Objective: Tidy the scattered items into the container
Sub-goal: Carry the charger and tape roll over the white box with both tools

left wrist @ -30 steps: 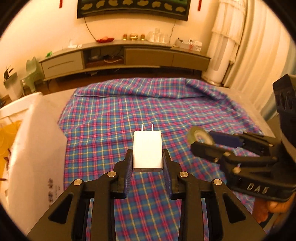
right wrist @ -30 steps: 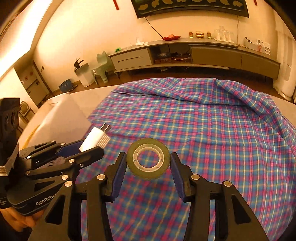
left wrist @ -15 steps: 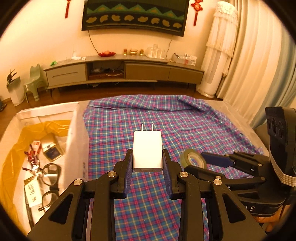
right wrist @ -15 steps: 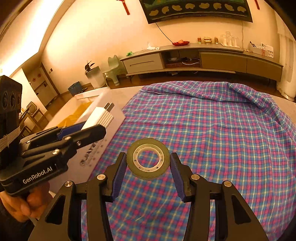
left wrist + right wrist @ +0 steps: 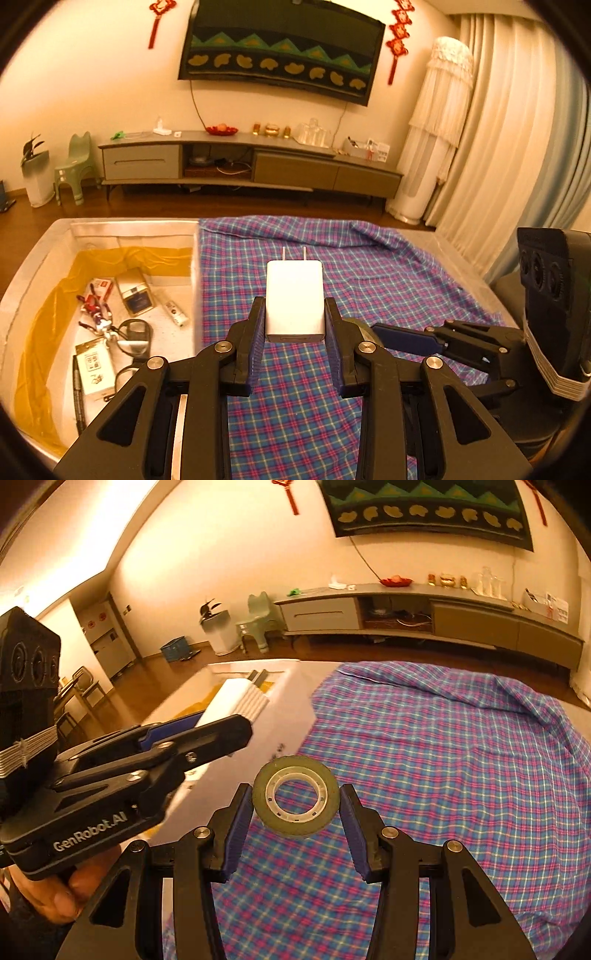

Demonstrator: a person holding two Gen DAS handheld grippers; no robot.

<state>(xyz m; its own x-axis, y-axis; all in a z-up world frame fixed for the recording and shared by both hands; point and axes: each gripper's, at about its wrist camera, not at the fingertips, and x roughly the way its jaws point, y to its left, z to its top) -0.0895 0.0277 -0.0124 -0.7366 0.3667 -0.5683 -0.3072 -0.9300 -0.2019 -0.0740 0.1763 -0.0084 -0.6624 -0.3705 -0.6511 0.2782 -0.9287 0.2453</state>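
My left gripper (image 5: 294, 325) is shut on a white plug-in charger (image 5: 294, 300), prongs pointing away, held above the plaid cloth (image 5: 295, 406) just right of the white box (image 5: 133, 226). The box has a yellow lining and holds several small items. My right gripper (image 5: 295, 805) is shut on a roll of clear tape (image 5: 296, 800), carried flat above the cloth. In the right wrist view the left gripper (image 5: 236, 720) with the charger (image 5: 236, 701) hangs at the left, over the box's edge (image 5: 291, 709). The right gripper's fingers (image 5: 410, 338) show at the right of the left wrist view.
Inside the box lie glasses (image 5: 131, 332), a small carton (image 5: 135, 291), a tube (image 5: 173, 312) and packets (image 5: 94, 369). Beyond the table stand a long TV cabinet (image 5: 251, 162), a green stool (image 5: 75, 166) and a white bin (image 5: 35, 177). A hand (image 5: 55, 890) holds the left gripper.
Both grippers have risen and travelled left toward the box with their loads. The box's inside and its contents have come into the left wrist view. Neither grip has changed.
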